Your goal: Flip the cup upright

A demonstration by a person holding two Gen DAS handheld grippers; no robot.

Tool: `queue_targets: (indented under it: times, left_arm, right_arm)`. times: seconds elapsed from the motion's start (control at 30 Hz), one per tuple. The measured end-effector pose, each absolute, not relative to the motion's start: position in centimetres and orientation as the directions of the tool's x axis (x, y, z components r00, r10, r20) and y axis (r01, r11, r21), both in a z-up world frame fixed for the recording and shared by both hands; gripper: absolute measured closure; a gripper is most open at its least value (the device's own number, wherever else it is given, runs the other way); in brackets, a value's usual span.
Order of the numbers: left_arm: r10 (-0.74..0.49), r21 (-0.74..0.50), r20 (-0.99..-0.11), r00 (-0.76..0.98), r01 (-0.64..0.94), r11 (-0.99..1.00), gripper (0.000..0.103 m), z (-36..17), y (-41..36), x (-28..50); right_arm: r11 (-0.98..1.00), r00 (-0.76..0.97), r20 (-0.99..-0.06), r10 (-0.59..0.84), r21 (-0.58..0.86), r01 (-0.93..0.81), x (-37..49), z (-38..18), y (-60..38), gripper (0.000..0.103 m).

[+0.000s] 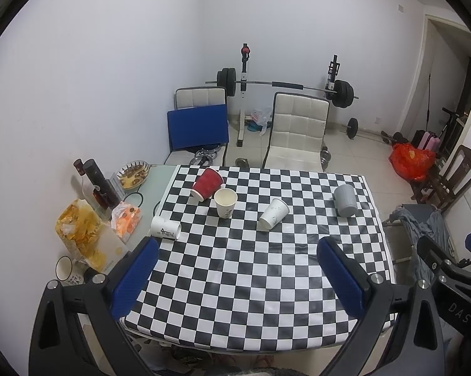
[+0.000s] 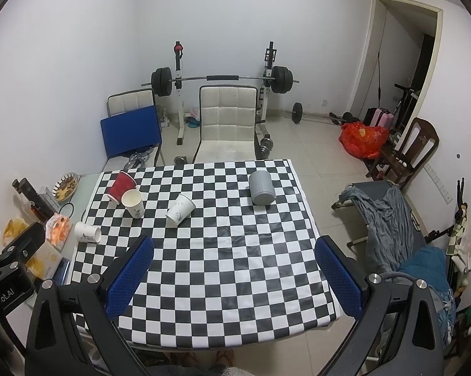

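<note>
Five cups on the checkered tabletop point(image 1: 267, 282), all well ahead of both tongs.

- Cream paper cup point(image 1: 225, 202): upright, mouth open to the ceiling; ahead and left of the left tongs point(image 1: 238, 275). Counted as done.
- Red cup point(image 1: 206, 184): tipped on its side, just behind the cream cup and apparently touching it. Left to do.
- White printed cup point(image 1: 274, 214): lying tilted near mid-tabletop, straight ahead of the left tongs. Left to do.
- Second white cup point(image 1: 166, 227): on its side at the tabletop's left edge, nearest the left tongs' left pad. Left to do.
- Grey ribbed cup point(image 2: 261, 188): far ahead of the right tongs point(image 2: 235, 275), wider end down; judged mouth-down, so left to do.

Left tongs: spread wide, holding nothing, hovering over the near edge. Right tongs: likewise spread wide and empty, above the near edge.

Progress, as a judgement: one of five standing, four remaining; no cup yet approached.

Hard to make out:
- Whether red and cream cups truly touch or merely overlap in view.
- Grey cup's rim, hidden against the cloth.
- Print on the white cups, too small to read.
- Near tabletop edge, cut off behind both tongs' bodies.
- Snack bags point(image 1: 78, 232) and bottles point(image 1: 99, 185) left of the cloth, distorted by the lens rim.
</note>
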State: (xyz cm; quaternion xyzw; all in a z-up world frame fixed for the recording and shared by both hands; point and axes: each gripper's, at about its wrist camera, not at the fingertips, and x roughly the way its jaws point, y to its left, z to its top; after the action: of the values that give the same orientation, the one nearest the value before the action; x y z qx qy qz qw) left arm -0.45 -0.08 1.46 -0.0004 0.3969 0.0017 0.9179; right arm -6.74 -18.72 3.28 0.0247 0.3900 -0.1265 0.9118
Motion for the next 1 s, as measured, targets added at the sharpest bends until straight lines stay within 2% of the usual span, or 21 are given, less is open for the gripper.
queue_targets:
  times: [1.0]
  left_arm:
    - [-0.004, -0.006, -0.723, 0.691, -0.001, 1.0, 0.0, 1.3, 0.51, -1.04]
  right_arm:
    - [0.968, 0.67, -0.712, -0.211, -0.058, 0.244, -7.21, 3.57, -18.24, 0.0]
